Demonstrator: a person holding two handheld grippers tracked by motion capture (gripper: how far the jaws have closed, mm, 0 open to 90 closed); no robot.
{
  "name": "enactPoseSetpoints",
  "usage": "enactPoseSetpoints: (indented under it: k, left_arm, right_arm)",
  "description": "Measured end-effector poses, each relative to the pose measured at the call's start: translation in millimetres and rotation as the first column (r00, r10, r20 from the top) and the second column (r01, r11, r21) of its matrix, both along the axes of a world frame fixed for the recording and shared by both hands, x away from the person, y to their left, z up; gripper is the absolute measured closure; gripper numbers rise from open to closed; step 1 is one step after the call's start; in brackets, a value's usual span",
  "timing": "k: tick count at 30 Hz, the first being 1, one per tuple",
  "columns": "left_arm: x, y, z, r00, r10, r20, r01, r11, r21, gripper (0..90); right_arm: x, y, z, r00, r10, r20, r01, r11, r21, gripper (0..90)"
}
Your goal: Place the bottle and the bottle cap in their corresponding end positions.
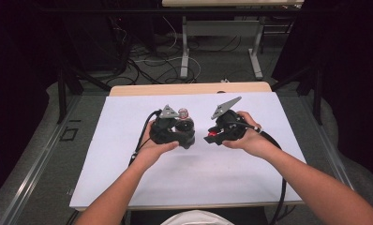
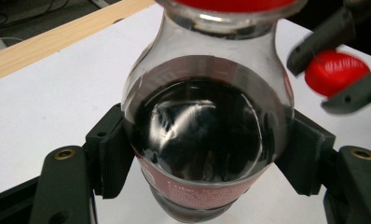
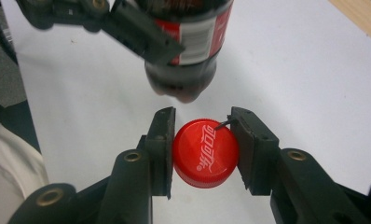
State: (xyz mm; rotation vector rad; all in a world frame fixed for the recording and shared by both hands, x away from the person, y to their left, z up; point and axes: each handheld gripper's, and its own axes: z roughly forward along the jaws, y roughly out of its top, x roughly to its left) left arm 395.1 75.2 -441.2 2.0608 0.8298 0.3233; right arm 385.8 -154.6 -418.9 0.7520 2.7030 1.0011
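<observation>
our left gripper (image 1: 182, 129) sits left of centre in the high view, its jaws pressed against the sides of a cola bottle (image 1: 184, 123) and holding it. in the left gripper view we see the bottle (image 2: 204, 126) filling the middle of the frame, one black pad against each flank, dark drink inside, a red label band low down and the open neck at the top edge. the bottle hangs above the white table sheet (image 1: 128, 164), which spreads across the centre of the high view with a pale wooden edge (image 1: 189, 88) along its far side.

moving right, our right gripper (image 1: 212, 136) lies just right of centre in the high view, near the bottle but apart from it. in the right gripper view its jaws close on a red cap (image 3: 205, 152) at lower centre, pads touching the cap's rim on both sides, white lettering facing us. the cap is off the bottle; the bottle's base (image 3: 183, 84) shows at upper centre of that view, clamped by the left gripper (image 3: 141, 35). in the left gripper view the cap (image 2: 336, 72) appears at upper right.
</observation>
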Motion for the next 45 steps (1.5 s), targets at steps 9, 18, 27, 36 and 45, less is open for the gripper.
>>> enactPoseSetpoints:
  k: [9, 18, 27, 36, 45]
  left_arm:
    - [26.3, -8.7, -6.8, 0.9988, 0.049, 0.0, -0.049, 0.9988, -0.009, 29.8]
    - [47.9, -22.1, -29.1, 0.9956, 0.091, 0.024, -0.091, 0.9957, 0.018, 29.8]
    - [61.2, -32.7, -48.8, 0.9918, 0.127, 0.014, -0.127, 0.9913, 0.034, 29.7]
    - [62.5, -41.7, -57.0, 0.9921, 0.125, 0.011, -0.125, 0.9914, 0.039, 29.7]
    - [68.2, -44.6, -65.0, 0.9897, 0.142, 0.015, -0.143, 0.9879, 0.06, 29.7]
  right_arm:
    - [7.4, -6.3, -16.6, 0.9991, -0.035, -0.024, 0.035, 0.9994, -0.002, 61.0]
    - [5.9, -4.4, -19.7, 0.999, -0.04, -0.018, 0.04, 0.9992, -0.005, 61.0]
    - [7.2, -2.1, -22.5, 0.9991, -0.041, -0.014, 0.041, 0.9991, -0.009, 61.0]
    - [7.2, -0.3, -24.3, 0.9989, -0.046, -0.012, 0.046, 0.9989, -0.009, 61.0]
    - [8.0, -1.0, -26.1, 0.999, -0.036, -0.024, 0.036, 0.9992, -0.02, 61.0]
